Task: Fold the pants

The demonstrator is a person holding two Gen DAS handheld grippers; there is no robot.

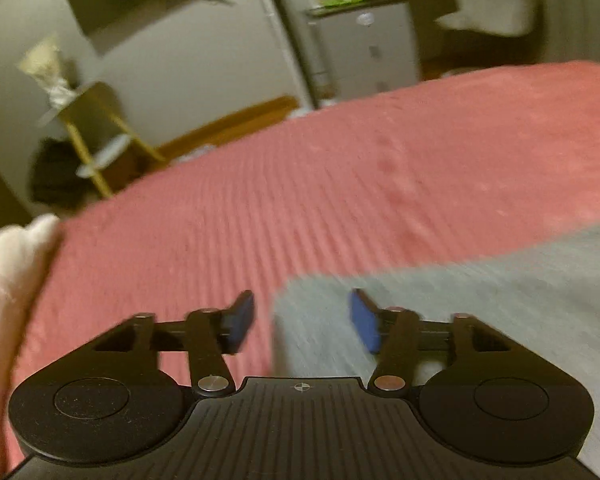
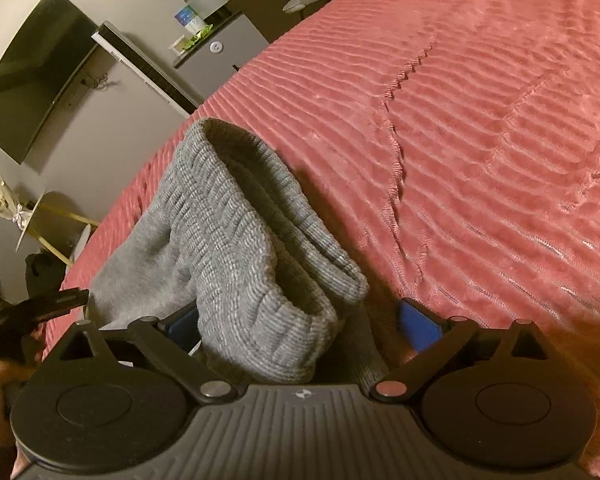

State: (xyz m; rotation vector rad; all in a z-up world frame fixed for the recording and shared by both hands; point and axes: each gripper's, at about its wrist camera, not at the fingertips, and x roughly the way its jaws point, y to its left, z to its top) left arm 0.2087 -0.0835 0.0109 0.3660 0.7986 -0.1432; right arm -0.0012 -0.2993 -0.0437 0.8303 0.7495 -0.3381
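Note:
Grey pants [image 2: 228,240] lie on a pink ribbed bedspread [image 2: 480,140]. Their thick ribbed band is bunched up between the wide-apart jaws of my right gripper [image 2: 300,328]. That band leans toward the left blue pad [image 2: 180,328], while the right pad stands clear of it. In the blurred left wrist view, my left gripper [image 1: 302,320] hovers open over a corner edge of the pants [image 1: 460,300], where grey cloth meets the bedspread [image 1: 340,180]. Nothing is pinched between its blue pads.
The bed's far edge faces a wall with a dark TV [image 2: 32,80], a small grey fridge [image 2: 220,56] and a gold-legged side table [image 1: 96,128]. A white plush thing [image 1: 500,0] sits at the back. A pale soft object [image 1: 8,264] lies at the bed's left edge.

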